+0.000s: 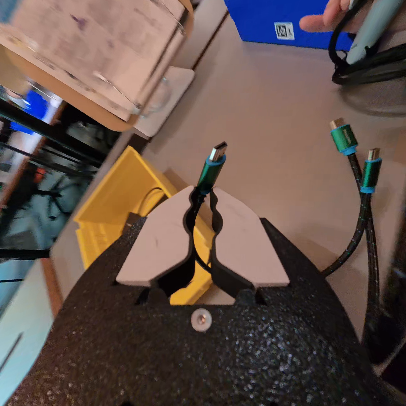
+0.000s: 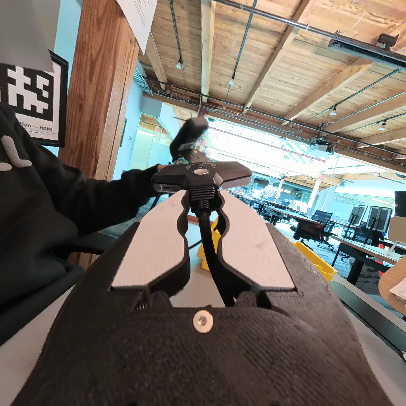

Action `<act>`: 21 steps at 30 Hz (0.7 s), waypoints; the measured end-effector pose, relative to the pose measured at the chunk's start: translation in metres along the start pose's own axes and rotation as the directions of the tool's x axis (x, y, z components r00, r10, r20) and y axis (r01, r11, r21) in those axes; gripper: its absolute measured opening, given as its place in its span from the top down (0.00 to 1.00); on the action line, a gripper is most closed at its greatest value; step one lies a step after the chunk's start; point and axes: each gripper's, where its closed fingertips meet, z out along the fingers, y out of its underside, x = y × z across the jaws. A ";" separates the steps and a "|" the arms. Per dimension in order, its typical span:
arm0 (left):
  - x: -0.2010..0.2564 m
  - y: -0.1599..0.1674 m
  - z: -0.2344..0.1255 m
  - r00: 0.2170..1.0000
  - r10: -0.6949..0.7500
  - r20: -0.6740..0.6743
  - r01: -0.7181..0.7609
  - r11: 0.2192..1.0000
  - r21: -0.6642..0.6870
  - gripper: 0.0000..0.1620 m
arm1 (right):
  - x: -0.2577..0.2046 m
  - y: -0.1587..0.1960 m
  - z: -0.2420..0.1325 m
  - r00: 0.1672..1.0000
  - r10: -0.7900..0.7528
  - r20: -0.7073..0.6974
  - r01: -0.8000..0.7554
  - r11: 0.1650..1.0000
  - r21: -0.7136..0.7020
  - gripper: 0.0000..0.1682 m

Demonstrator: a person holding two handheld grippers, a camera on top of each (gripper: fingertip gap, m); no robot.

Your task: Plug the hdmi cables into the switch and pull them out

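Left gripper (image 1: 203, 189) was clamped on a green HDMI plug (image 1: 210, 170), held above the grey table (image 1: 274, 105); two more green plugs (image 1: 343, 140) lay loose to the right. Right gripper (image 2: 203, 193) was clamped on the black switch (image 2: 201, 175) at its cable collar, lifted off the table.

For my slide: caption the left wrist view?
Left gripper holds a green HDMI plug; two more plugs lie nearby.

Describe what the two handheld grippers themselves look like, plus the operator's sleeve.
Both the left gripper and right gripper have coarse black speckled bodies, one silver screw in the middle, and two flat pale grey fingers with wavy black inner edges. The person's sleeve is black.
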 end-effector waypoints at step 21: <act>-0.016 -0.024 0.093 0.981 -0.194 -0.014 0.185 0.955 -0.233 0.94 | -0.002 -0.017 -0.010 0.999 -0.033 -0.001 0.033 0.998 0.046 0.87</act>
